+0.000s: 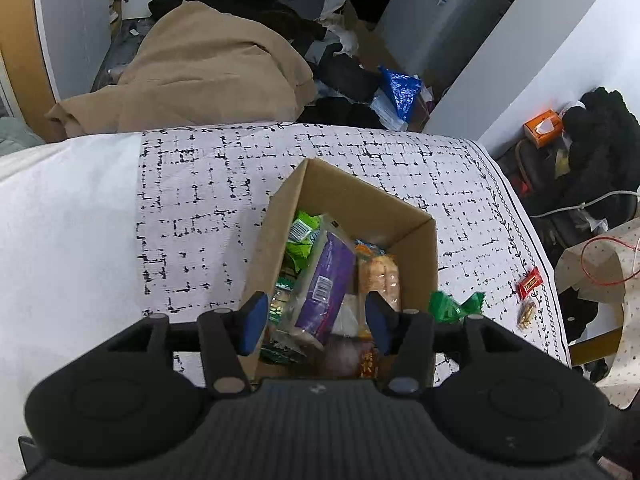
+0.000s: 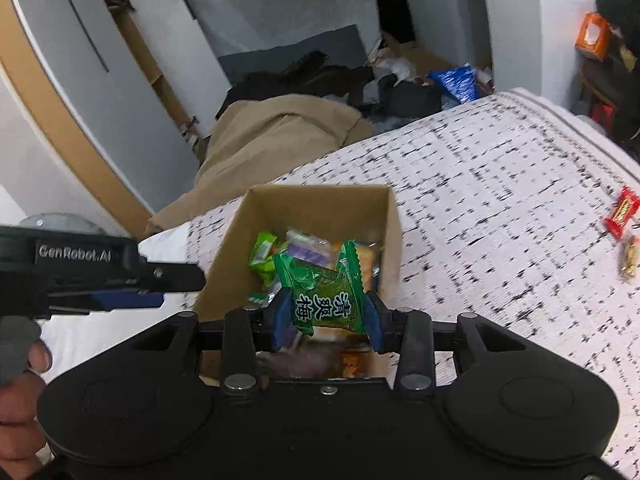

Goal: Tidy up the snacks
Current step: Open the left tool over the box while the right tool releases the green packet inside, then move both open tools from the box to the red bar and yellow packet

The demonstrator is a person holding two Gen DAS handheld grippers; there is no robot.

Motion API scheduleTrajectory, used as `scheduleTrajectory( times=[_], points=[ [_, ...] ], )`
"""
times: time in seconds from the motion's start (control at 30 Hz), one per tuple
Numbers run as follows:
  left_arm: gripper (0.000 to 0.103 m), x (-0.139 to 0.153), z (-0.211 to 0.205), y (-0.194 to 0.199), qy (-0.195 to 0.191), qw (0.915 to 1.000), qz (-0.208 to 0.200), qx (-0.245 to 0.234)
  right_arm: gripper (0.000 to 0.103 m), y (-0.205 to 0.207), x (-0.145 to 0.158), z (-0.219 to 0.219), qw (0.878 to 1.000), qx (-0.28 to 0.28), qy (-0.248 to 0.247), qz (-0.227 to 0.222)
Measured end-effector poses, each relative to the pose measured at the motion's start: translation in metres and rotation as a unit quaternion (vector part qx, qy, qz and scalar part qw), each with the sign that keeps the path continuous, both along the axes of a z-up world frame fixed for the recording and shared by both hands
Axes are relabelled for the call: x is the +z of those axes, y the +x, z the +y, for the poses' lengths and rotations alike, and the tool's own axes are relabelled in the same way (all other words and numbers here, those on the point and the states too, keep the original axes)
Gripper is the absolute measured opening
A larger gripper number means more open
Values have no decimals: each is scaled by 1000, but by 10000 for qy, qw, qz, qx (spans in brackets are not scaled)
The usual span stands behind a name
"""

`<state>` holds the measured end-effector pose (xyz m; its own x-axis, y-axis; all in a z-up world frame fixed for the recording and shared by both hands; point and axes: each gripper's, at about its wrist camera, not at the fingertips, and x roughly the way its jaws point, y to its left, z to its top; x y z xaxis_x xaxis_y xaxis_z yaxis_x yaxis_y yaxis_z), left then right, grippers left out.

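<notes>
Right gripper [image 2: 328, 318]: clamped on a green candy packet [image 2: 320, 292], held just above the near rim of the cardboard box [image 2: 316, 200].
Left gripper [image 1: 316, 320]: jaws spread, nothing between them, poised over the same box's near end.
Edges and room: box walls close on both sides of each gripper; patterned cloth [image 1: 200, 208] lies bare to the left.
Packet: glossy green, white characters, crimped ends.
Loose snacks: red wrapper [image 2: 622, 212] and gold wrapper [image 2: 628, 256], well to the right.
</notes>
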<state>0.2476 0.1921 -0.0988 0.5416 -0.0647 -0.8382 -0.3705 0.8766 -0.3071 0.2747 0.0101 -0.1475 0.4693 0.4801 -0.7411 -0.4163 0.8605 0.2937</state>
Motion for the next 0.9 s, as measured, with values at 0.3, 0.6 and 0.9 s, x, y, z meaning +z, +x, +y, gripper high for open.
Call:
scheduleTrajectory(
  times=[0.3, 0.6, 0.9],
  points=[
    [67, 11, -6, -5, 148, 9999, -37, -71, 54, -6, 6, -5, 9999, 65, 107, 93],
    [86, 25, -31, -9, 414, 9989, -163, -134, 60, -5, 20, -48, 9990, -354, 254, -31],
    [88, 24, -73, -1, 442, 9981, -287, -312, 69, -6, 35, -105, 9956, -825, 371, -263]
  ],
)
